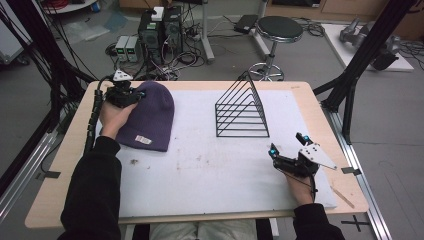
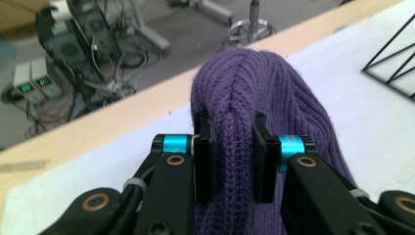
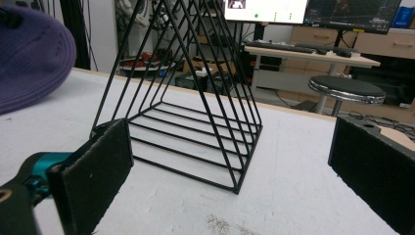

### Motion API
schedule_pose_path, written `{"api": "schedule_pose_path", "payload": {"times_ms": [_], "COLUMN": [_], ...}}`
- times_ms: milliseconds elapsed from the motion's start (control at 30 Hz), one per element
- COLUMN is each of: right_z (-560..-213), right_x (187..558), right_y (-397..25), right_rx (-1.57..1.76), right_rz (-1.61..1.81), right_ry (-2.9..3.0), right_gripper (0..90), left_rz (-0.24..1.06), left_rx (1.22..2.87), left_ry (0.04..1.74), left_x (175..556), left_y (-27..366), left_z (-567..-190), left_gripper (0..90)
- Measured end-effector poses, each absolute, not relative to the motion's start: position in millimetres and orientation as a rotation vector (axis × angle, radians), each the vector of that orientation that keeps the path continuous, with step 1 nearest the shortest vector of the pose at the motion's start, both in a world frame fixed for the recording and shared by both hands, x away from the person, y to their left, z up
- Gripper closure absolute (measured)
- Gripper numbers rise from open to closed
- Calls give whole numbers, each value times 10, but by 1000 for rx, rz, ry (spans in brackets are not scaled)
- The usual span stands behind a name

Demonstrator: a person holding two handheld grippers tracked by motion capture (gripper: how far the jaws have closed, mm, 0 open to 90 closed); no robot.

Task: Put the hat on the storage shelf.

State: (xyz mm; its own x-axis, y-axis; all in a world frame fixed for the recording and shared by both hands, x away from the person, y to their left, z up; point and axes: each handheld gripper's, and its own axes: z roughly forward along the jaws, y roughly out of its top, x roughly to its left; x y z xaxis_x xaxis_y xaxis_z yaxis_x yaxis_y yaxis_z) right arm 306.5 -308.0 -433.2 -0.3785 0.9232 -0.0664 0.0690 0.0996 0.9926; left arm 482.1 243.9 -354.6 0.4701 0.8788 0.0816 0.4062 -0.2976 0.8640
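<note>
A purple knit beanie (image 1: 149,116) lies on the white mat at the left, a white label at its near hem. My left gripper (image 1: 134,95) is at the hat's far end, shut on a pinched ridge of the beanie (image 2: 244,103), the knit squeezed between its pads (image 2: 204,161). A black wire triangular rack (image 1: 242,109) stands upright at the mat's middle back. My right gripper (image 1: 286,143) rests near the front right, open, with nothing between its pads (image 3: 95,176); the rack (image 3: 191,112) stands just beyond them and the beanie (image 3: 32,58) shows far left.
The white mat (image 1: 210,170) covers a wooden table (image 1: 60,170). Beyond the far edge are computer boxes with cables (image 1: 160,35) and a round stool (image 1: 278,30). A black frame leg (image 1: 360,60) stands at the right.
</note>
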Motion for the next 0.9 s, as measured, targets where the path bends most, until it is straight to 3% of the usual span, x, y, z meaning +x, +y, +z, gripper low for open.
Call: {"api": "schedule_pose_path", "payload": {"times_ms": [333, 900], "right_z": [-4317, -4323], "right_x": [3062, 3064], "right_y": [-3103, -3082], "right_rx": [998, 1011], "right_rz": [1372, 1371], "right_ry": [1567, 1581], "right_gripper": [43, 43], "left_rz": [847, 812], "left_rx": [1669, 1421], "left_ry": [928, 769], "left_x": [4175, 3613], "left_y": [2320, 2181], "left_z": [-3206, -3024], "left_gripper": [754, 751]}}
